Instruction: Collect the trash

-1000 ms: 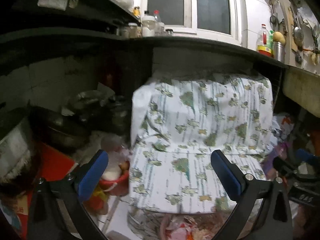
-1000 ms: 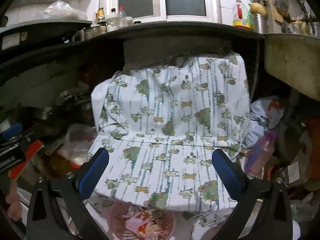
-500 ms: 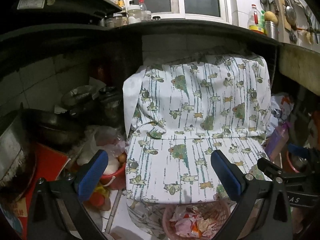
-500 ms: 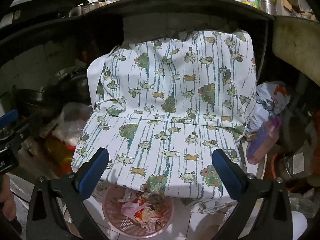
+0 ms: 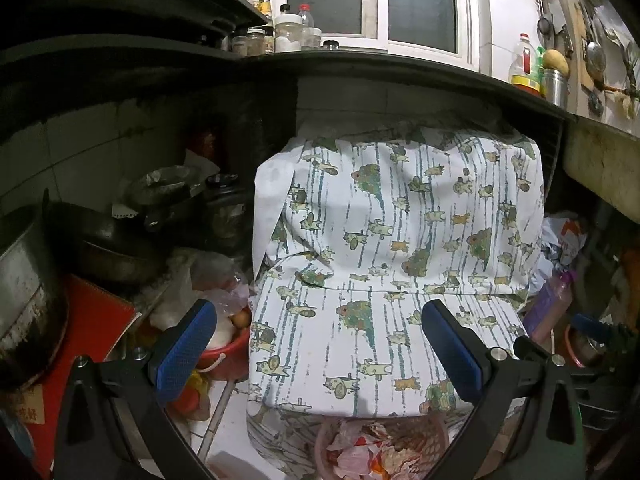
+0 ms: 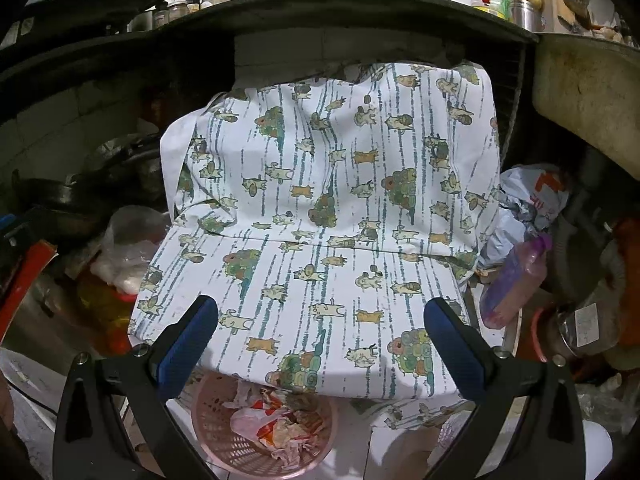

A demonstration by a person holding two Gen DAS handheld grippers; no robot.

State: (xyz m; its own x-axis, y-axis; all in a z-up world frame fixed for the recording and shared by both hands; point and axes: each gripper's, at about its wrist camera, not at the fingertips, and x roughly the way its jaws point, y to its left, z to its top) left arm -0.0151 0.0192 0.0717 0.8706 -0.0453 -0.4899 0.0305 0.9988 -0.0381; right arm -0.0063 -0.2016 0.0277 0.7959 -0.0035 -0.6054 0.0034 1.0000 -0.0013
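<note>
Change, largest first. Over the last second both cameras have pulled back and tilted downward. The patterned cloth cover (image 6: 328,220), draped over a bulky object under the counter (image 5: 400,66), now sits lower and fuller between the fingers in both views. The pink mesh wastebasket (image 6: 224,440), a second ago only a rim at the frame bottom, now shows most of its opening in the right wrist view, just below and between the fingers.

Task thing. The crumpled paper and wrapper trash (image 6: 280,424) lies inside the wastebasket, on the floor under the cover's front edge. Judged from this, the withdrawal exposes the basket for access; whether it awaits more trash or removal cannot be settled.

Fingers. The left gripper (image 5: 320,348) and right gripper (image 6: 322,346) are both spread wide, grasping nothing.

Hidden or unclear:
- The object under the cover cannot be identified.
- The basket's far rim is hidden by the cover; in the left wrist view its lower part is cut off.
- Cookware left of the fingers is dark and indistinct.
- The purple bottle (image 6: 516,280), right of the fingers, has unreadable contents.
</note>
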